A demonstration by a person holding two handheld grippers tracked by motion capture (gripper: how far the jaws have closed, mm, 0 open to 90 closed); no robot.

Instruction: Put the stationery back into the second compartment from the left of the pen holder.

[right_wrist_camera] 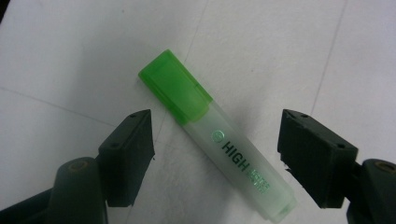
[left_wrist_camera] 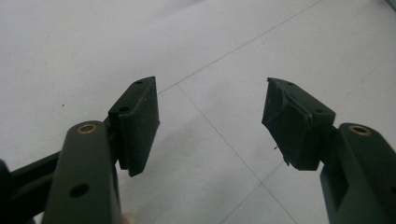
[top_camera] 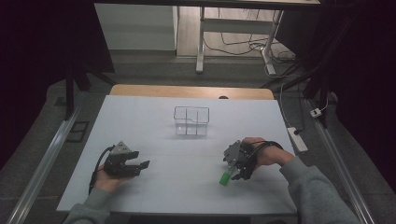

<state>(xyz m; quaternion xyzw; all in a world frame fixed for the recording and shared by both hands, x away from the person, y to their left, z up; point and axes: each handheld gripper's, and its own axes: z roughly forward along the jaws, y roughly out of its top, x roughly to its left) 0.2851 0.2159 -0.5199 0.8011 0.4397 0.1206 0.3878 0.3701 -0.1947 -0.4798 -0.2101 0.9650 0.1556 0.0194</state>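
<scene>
A highlighter (top_camera: 225, 178) with a green cap and a frosted clear body lies flat on the white table (top_camera: 187, 196) at the front right. In the right gripper view the highlighter (right_wrist_camera: 219, 144) lies slanted between the two jaws, cap pointing away. My right gripper (top_camera: 233, 176) (right_wrist_camera: 215, 119) hovers over it, open, with a gap between each pad and the pen. My left gripper (top_camera: 142, 161) (left_wrist_camera: 210, 88) rests at the front left, held in a hand, open with only bare table between its pads (left_wrist_camera: 140, 126).
A clear plastic box (top_camera: 191, 121) with inner dividers stands at the middle back of the table. A wooden strip (top_camera: 191, 91) runs along the far edge. A power strip (top_camera: 297, 139) lies on the floor to the right.
</scene>
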